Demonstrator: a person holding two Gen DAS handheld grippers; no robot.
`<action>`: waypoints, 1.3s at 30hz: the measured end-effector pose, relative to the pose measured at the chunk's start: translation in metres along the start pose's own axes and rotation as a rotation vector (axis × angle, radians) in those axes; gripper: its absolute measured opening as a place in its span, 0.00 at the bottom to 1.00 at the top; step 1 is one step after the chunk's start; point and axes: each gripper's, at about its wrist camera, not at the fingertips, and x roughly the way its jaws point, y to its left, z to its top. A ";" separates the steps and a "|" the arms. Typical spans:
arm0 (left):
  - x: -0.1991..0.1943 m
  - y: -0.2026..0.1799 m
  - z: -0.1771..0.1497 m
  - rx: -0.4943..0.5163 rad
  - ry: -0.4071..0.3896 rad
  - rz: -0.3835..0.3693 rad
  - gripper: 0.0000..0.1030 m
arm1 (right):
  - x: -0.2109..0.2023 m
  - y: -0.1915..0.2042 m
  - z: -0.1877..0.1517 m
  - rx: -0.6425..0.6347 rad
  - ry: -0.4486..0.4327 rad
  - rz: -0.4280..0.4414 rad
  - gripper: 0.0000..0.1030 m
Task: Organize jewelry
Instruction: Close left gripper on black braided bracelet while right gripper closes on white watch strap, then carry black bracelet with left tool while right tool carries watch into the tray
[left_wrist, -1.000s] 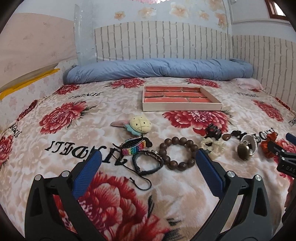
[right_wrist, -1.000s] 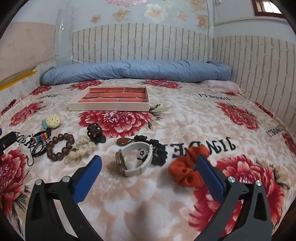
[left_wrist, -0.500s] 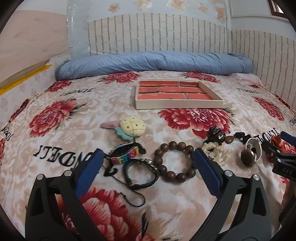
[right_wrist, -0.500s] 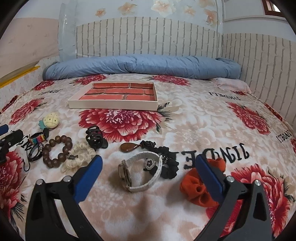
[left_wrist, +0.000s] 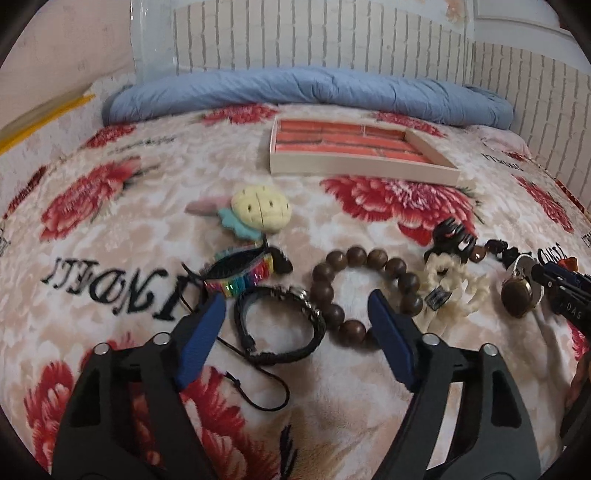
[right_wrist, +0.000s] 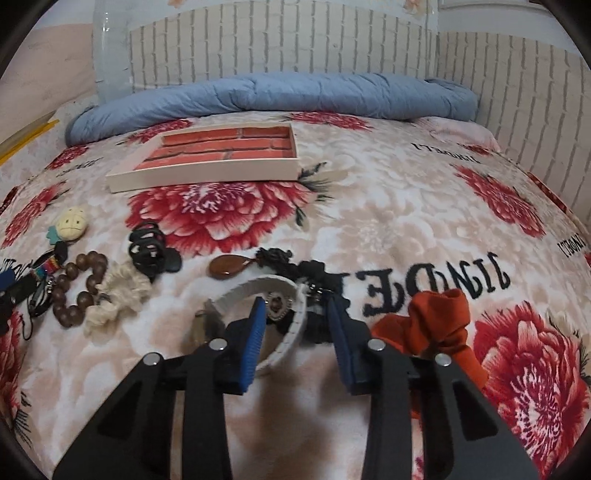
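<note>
Jewelry is laid out in a row on the bed, near the tray (left_wrist: 364, 168), for sorting. A black bracelet (left_wrist: 280, 325) is bracketed by the closing left gripper (left_wrist: 295, 325), not yet pinched. A white watch (right_wrist: 284, 321) strap is straddled by the closing right gripper (right_wrist: 295, 325), contact unclear.

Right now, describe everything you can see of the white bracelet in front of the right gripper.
The white bracelet is a wide band, seemingly leather or fabric, curved into an open loop and standing on its edge on the floral blanket. A round silver-toned ornament sits on its far side. The right gripper straddles its right part, one finger inside the loop, jaws closing but not yet pressing it. A black scrunchie lies against its far right side; the orange scrunchie lies apart, to the right.
</note>
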 end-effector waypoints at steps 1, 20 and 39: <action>0.002 0.001 -0.001 -0.002 0.008 -0.002 0.68 | 0.002 0.000 -0.001 0.001 0.006 0.007 0.33; 0.038 0.001 -0.004 0.011 0.159 0.021 0.33 | 0.017 -0.004 -0.003 0.020 0.045 0.042 0.23; 0.023 0.001 0.000 0.005 0.094 -0.023 0.11 | 0.003 -0.008 0.001 0.038 -0.005 0.082 0.10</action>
